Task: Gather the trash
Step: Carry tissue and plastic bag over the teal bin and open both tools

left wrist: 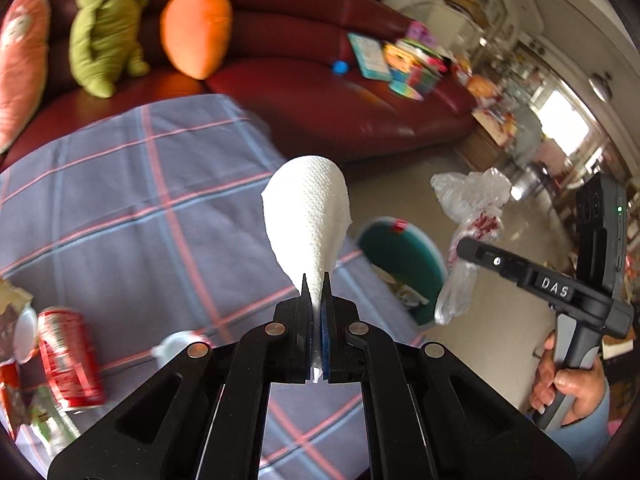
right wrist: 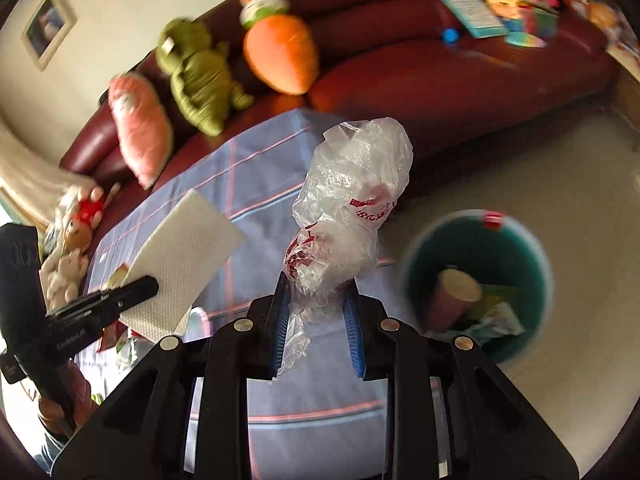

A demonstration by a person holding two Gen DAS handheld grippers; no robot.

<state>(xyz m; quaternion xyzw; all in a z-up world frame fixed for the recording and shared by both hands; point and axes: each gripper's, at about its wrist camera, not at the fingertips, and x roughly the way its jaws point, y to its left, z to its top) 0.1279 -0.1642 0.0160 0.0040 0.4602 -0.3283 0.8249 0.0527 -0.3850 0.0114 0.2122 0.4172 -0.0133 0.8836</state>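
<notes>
My left gripper (left wrist: 316, 280) is shut on a white paper towel (left wrist: 308, 216), held above the table's right part; the towel also shows in the right wrist view (right wrist: 180, 264). My right gripper (right wrist: 316, 284) is shut on a crumpled clear plastic bag with red print (right wrist: 348, 208), held above the table edge; the bag also shows in the left wrist view (left wrist: 468, 232). A green trash bin (right wrist: 480, 284) stands on the floor to the right of the table and holds a paper cup and wrappers. It shows in the left wrist view (left wrist: 404, 256) too.
The table has a plaid blue cloth (left wrist: 120, 208). A red can (left wrist: 68, 356), a bottle and wrappers lie at its left. A dark red sofa (left wrist: 320, 92) with plush toys and books stands behind. Beige floor (right wrist: 520, 160) surrounds the bin.
</notes>
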